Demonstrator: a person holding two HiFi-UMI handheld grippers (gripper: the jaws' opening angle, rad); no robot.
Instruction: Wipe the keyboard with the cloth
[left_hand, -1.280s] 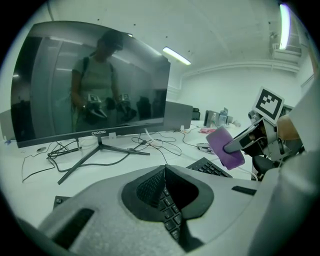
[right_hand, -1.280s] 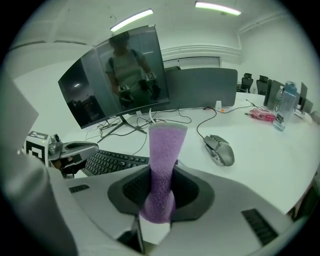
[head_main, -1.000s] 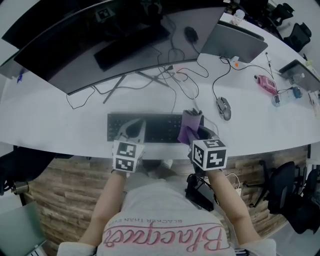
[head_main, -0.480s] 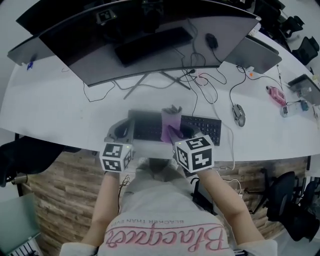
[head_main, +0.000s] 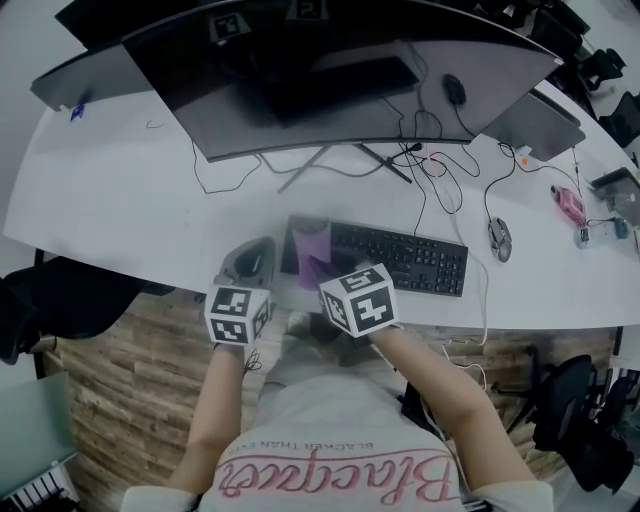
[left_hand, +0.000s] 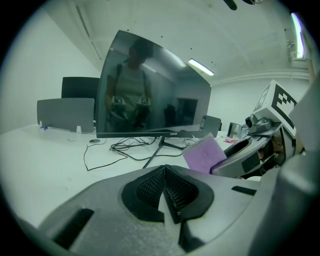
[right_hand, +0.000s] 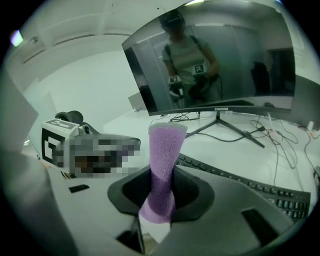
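A black keyboard (head_main: 400, 258) lies on the white desk (head_main: 120, 200) in front of the curved monitor (head_main: 330, 75). My right gripper (head_main: 318, 262) is shut on a purple cloth (head_main: 312, 250), which rests over the keyboard's left end. In the right gripper view the cloth (right_hand: 163, 165) stands up between the jaws, with the keyboard (right_hand: 240, 182) stretching off to the right. My left gripper (head_main: 252, 262) is shut and holds nothing, on the desk just left of the keyboard. The left gripper view shows the cloth (left_hand: 204, 154) beside the right gripper (left_hand: 250, 155).
Cables (head_main: 420, 160) trail across the desk behind the keyboard. A mouse (head_main: 498, 238) sits right of the keyboard, a second mouse (head_main: 454, 88) further back. A laptop (head_main: 535, 120) and small items (head_main: 568, 205) lie at the far right. The desk's front edge runs right under both grippers.
The right gripper has carried the cloth leftward along the keyboard, from its right part to its left end. The left gripper stays by the keyboard's left edge.
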